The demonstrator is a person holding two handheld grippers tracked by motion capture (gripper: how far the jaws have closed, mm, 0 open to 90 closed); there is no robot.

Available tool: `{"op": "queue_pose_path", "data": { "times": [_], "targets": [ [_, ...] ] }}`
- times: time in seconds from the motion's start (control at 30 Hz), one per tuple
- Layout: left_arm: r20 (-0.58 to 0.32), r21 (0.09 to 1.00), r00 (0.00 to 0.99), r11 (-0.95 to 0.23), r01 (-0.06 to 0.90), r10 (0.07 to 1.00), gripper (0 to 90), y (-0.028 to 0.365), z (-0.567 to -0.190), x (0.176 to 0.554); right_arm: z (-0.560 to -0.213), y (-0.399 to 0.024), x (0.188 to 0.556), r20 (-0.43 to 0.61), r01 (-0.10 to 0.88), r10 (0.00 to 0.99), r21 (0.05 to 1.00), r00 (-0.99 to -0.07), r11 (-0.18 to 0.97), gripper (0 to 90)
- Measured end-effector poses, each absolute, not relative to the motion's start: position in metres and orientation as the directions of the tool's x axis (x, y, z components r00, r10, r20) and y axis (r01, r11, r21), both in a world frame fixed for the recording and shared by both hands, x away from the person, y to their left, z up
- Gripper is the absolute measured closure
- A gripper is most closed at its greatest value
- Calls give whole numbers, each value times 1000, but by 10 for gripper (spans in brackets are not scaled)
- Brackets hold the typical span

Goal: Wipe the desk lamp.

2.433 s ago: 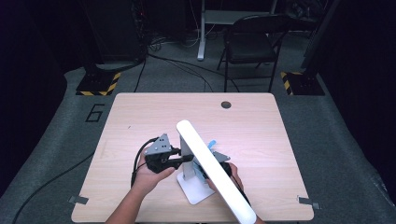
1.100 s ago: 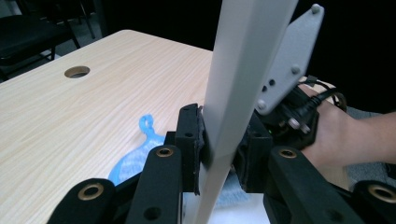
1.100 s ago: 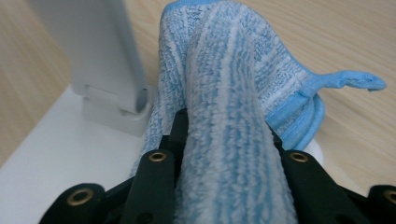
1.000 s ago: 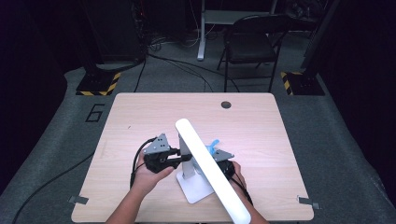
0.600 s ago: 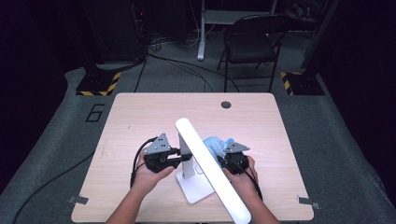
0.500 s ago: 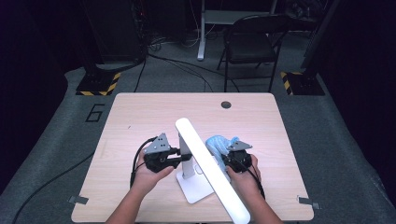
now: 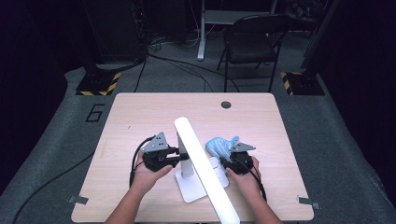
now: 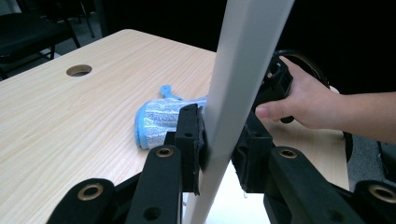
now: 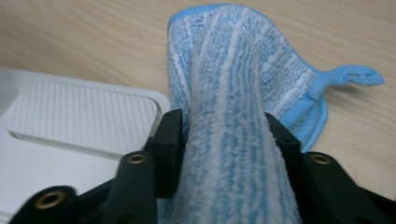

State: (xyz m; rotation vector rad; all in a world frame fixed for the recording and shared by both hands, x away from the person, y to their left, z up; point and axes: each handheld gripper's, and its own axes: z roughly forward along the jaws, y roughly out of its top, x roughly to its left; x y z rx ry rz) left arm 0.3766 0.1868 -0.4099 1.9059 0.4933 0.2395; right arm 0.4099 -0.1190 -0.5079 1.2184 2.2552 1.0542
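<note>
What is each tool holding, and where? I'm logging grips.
Left tool clamps the white lamp's stem. Right tool has the blue cloth's fold between jaws just opening.

Left gripper clamped on the white lamp post, one black pad on each side, post rising tilted. Behind the post a blue-and-white striped cloth lies on the wooden counter. Beyond the cloth, a round hole in the counter. Right of the post, a hand grips a black gripper body.
</note>
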Motion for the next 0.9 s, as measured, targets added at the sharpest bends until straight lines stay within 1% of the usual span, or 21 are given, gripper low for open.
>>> {"op": "queue_pose_path", "data": {
  "times": [0.17,0.27,0.33,0.37,0.4,0.43,0.5,0.6,0.7,0.9],
  "targets": [
    [-64,924,892,-312,223,447,736,187,-410,377,-504,-121,416,34,540,853,787,-521,298,467],
    [-65,924,892,-310,223,447,736,187,-410,377,-503,-114,423,13,531,852,787,-524,314,455],
    [-54,924,890,-315,216,452,737,186,-410,376,-507,-109,427,-2,530,853,783,-521,326,493],
    [-56,924,891,-315,218,451,740,186,-410,375,-509,-108,429,-7,555,853,757,-522,346,534],
    [-40,923,885,-322,210,464,743,185,-410,373,-512,-105,430,-3,565,862,754,-507,335,572],
    [-24,923,880,-328,202,475,746,184,-410,373,-513,-106,430,-2,567,856,748,-517,344,610],
    [-4,921,872,-339,195,490,752,182,-409,371,-512,-107,427,9,570,851,746,-526,344,656],
    [25,920,854,-346,184,520,754,180,-409,367,-509,-109,420,39,594,853,734,-520,329,678],
    [37,921,848,-347,176,529,752,178,-409,366,-507,-111,409,14,580,841,730,-541,361,689],
    [29,921,846,-344,185,533,751,178,-409,365,-507,-125,379,48,587,830,730,-555,350,694]
  ]
}}
